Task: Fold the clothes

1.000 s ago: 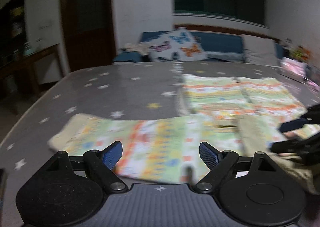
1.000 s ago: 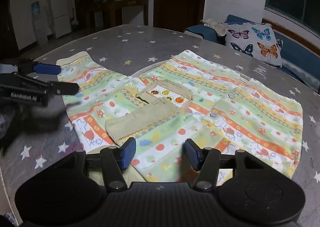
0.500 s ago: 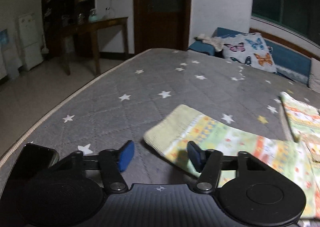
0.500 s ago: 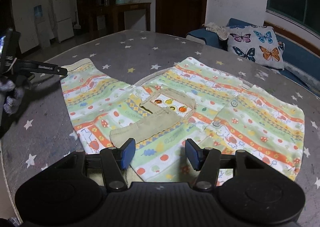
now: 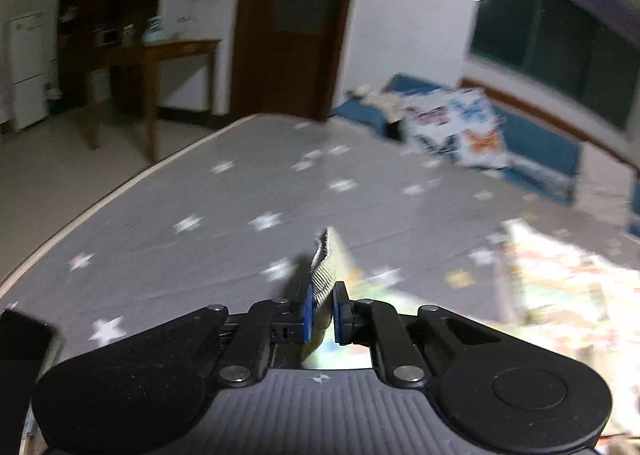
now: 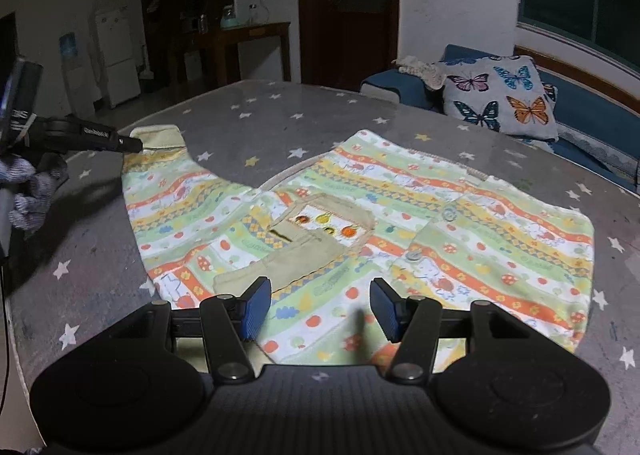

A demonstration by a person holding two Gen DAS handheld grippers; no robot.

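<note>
Sleeve cuff point(image 5: 323, 275) pinched by the left gripper point(image 5: 322, 313); right gripper point(image 6: 317, 307) held spread over the garment point(image 6: 360, 231).

Left of the right gripper, the left gripper point(image 6: 132, 143) is seen clamped on the cuff point(image 6: 158, 135) at the sleeve's far end. The garment is spread flat on the star-patterned mattress point(image 6: 280, 115), directly ahead of and beneath the right gripper's wide-apart, empty fingers. Far ahead to the right, a butterfly pillow point(image 6: 500, 95) is propped on a blue sofa point(image 6: 592, 111).
</note>
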